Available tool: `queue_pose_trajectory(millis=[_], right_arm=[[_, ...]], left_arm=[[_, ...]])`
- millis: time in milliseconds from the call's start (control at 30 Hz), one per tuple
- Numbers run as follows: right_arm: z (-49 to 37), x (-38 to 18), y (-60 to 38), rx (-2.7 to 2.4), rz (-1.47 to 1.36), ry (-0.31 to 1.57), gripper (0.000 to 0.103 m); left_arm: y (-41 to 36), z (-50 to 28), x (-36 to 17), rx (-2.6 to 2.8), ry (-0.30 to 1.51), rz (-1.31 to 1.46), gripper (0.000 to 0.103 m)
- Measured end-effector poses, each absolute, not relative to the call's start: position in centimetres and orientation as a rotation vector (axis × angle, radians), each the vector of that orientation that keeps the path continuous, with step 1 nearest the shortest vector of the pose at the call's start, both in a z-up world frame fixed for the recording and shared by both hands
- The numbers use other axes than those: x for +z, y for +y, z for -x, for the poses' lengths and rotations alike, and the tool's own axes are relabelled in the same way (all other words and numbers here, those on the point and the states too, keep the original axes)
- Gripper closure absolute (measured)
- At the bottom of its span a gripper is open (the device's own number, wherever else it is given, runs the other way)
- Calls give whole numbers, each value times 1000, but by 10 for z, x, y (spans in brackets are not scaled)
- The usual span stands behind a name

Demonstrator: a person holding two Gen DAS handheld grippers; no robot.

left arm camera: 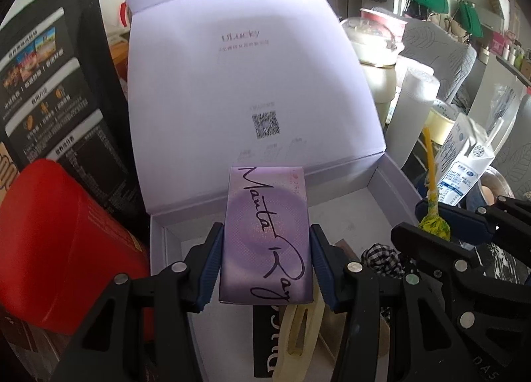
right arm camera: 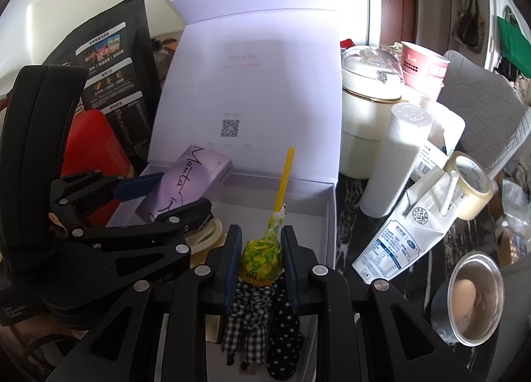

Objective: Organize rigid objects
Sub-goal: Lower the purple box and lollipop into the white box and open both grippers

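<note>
My left gripper (left arm camera: 267, 249) is shut on a flat purple carton (left arm camera: 267, 236) with black handwriting, its blue pads against both long sides, held over the open white gift box (left arm camera: 395, 189). The same carton (right arm camera: 186, 183) shows tilted at the left of the right wrist view. My right gripper (right arm camera: 260, 259) is shut on a lollipop (right arm camera: 262, 261) in a yellow-green wrapper, its yellow stick pointing up. That lollipop (left arm camera: 433, 224) also appears at the right of the left wrist view. Inside the box lie a cream hair clip (left arm camera: 303, 332) and checked and dotted fabric pieces (right arm camera: 262, 319).
The box lid (left arm camera: 249, 83) stands upright behind. A red tin (left arm camera: 63, 249) and a black printed bag (left arm camera: 49, 83) crowd the left. To the right stand a white pot (right arm camera: 368, 110), a white cylinder (right arm camera: 395, 163), a milk carton (right arm camera: 398, 236), tape (right arm camera: 471, 186) and a cup with an egg (right arm camera: 471, 299).
</note>
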State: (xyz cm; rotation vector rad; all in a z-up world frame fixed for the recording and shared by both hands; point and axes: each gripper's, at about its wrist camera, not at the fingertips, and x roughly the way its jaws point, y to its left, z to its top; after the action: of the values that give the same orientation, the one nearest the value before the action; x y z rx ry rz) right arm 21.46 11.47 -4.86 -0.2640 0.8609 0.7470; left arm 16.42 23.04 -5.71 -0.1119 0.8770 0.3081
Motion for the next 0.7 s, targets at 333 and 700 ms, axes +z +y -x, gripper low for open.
queue_pose_trajectory(millis=[333,700], right_arm=[[-221,-65,121,713,296,890,79],[-226,-70,120,715,294,914,69]], left_arm=[[227,-168,-59,324,886,80,53],[228,-173,-60,346,919,97,53]])
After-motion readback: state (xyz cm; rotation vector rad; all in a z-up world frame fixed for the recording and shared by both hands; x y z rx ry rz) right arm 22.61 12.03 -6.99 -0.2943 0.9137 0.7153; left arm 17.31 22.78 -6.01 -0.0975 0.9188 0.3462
